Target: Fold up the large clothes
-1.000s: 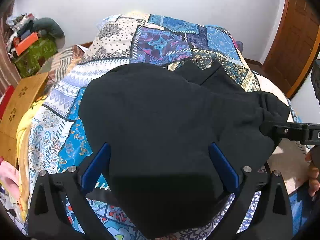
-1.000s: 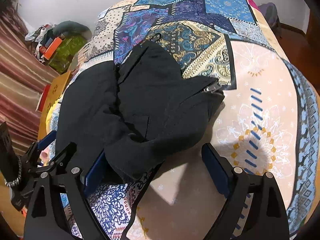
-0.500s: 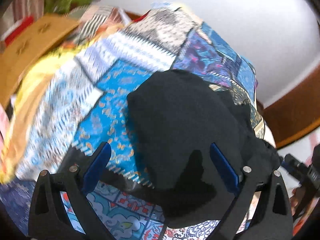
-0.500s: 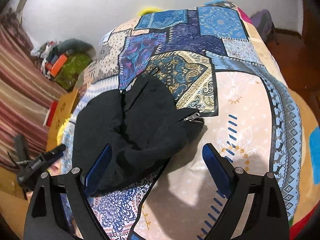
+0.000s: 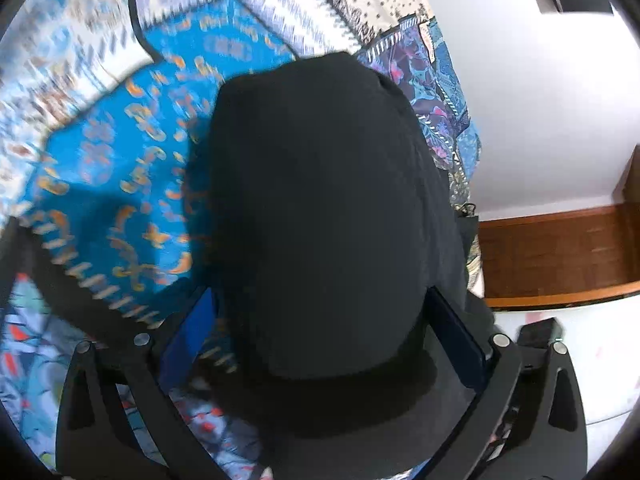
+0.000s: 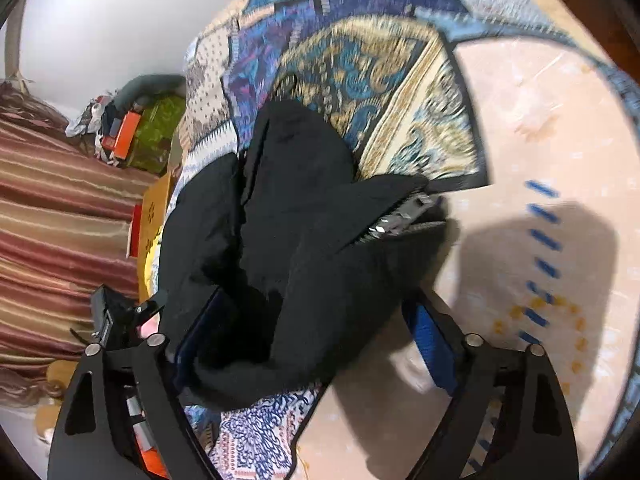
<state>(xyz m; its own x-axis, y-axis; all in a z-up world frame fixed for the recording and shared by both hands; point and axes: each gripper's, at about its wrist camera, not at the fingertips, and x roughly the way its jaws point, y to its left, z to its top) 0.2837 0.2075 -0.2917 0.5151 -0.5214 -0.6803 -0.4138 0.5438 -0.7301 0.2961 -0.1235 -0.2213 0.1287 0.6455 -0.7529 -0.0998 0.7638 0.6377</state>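
A large black garment [image 5: 320, 208] lies bunched on the patterned bedspread [image 5: 120, 184]. In the left wrist view its smooth folded side fills the middle. My left gripper [image 5: 320, 336] is open, its blue pads on either side of the garment's near edge. In the right wrist view the garment [image 6: 304, 240] is rumpled, with a metal zipper [image 6: 404, 216] showing on its right edge. My right gripper [image 6: 316, 340] is open, the near fold of cloth lying between its fingers. The left gripper [image 6: 120, 312] shows at the left of the right wrist view.
The bedspread [image 6: 520, 120] extends to the right with a pink panel. A pile of clutter with an orange box [image 6: 124, 136] sits by the white wall. A striped curtain [image 6: 52, 220] hangs at left. A wooden door or baseboard [image 5: 560, 256] stands beyond the bed.
Both cameras have tilted and dropped closer to the garment. The garment now lies between the fingers of each gripper. Both views are blurred by motion.
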